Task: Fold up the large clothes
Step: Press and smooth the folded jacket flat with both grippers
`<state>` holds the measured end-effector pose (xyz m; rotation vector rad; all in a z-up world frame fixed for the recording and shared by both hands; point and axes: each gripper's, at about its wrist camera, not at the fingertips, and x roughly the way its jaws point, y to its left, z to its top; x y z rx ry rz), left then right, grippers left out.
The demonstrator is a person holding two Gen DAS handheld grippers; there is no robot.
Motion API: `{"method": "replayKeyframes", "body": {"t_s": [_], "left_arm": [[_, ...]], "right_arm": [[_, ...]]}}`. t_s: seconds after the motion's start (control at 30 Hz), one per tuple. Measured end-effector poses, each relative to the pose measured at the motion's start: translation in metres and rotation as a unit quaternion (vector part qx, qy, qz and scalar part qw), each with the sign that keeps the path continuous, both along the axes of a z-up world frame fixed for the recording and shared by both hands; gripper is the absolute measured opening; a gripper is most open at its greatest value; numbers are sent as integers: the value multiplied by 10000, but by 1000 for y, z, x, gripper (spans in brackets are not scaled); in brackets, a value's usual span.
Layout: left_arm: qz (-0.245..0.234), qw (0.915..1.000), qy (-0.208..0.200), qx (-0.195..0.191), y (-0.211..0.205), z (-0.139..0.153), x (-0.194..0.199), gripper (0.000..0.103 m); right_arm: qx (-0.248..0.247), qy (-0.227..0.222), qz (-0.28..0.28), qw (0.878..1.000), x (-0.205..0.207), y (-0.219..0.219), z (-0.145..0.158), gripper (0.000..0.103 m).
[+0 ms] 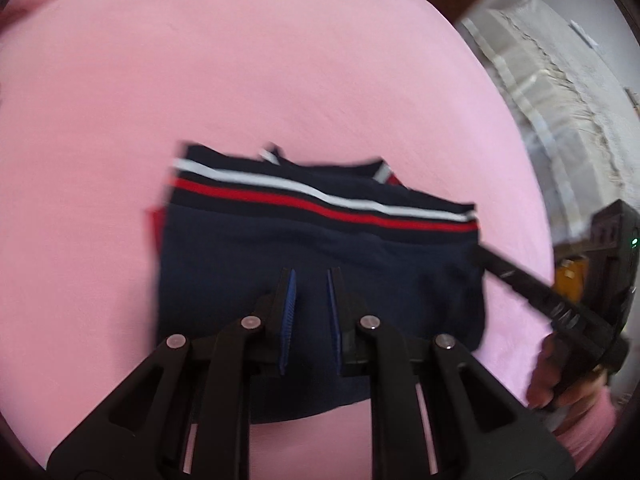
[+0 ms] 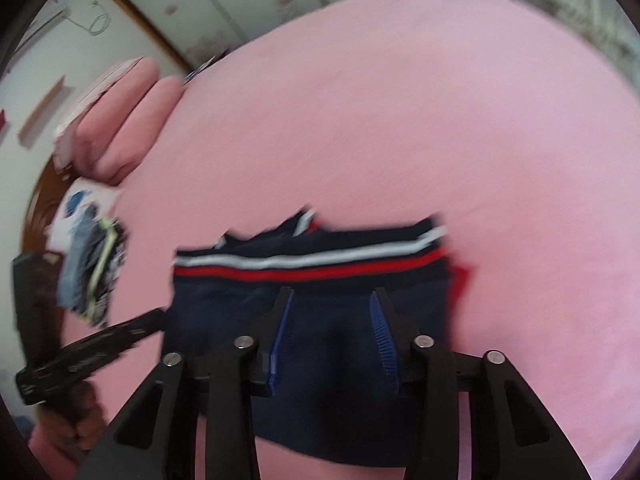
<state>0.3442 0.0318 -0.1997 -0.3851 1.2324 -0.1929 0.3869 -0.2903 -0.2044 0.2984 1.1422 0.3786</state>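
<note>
A navy garment (image 1: 312, 248) with white and red stripes lies folded into a compact rectangle on the pink bed sheet (image 1: 240, 80). A red layer peeks out at one side. My left gripper (image 1: 312, 280) hovers over its near half, jaws open with a narrow gap, holding nothing. My right gripper (image 2: 332, 300) is over the same garment (image 2: 320, 320), open wider and empty. The right gripper also shows in the left wrist view (image 1: 480, 254), its tip at the garment's right edge. The left gripper shows in the right wrist view (image 2: 160, 316) at the garment's left edge.
Pink pillows (image 2: 120, 132) lie at the head of the bed. A pile of other clothes (image 2: 96, 264) sits near the bed's left edge. A lace-covered piece of furniture (image 1: 560, 100) stands beyond the bed. The sheet (image 2: 400, 120) stretches far behind the garment.
</note>
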Motion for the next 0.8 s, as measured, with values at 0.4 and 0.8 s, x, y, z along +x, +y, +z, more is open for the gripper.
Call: {"method": "replayKeyframes", "body": {"t_s": [0.4, 0.8], "left_arm": [[-151, 9979, 484, -411, -51, -75, 47, 8], [743, 9924, -301, 936, -55, -76, 49, 1]], "right_arm": [[-142, 408, 533, 9976, 23, 58, -68, 3], [-511, -21, -253, 9984, 33, -1, -61, 1]]}}
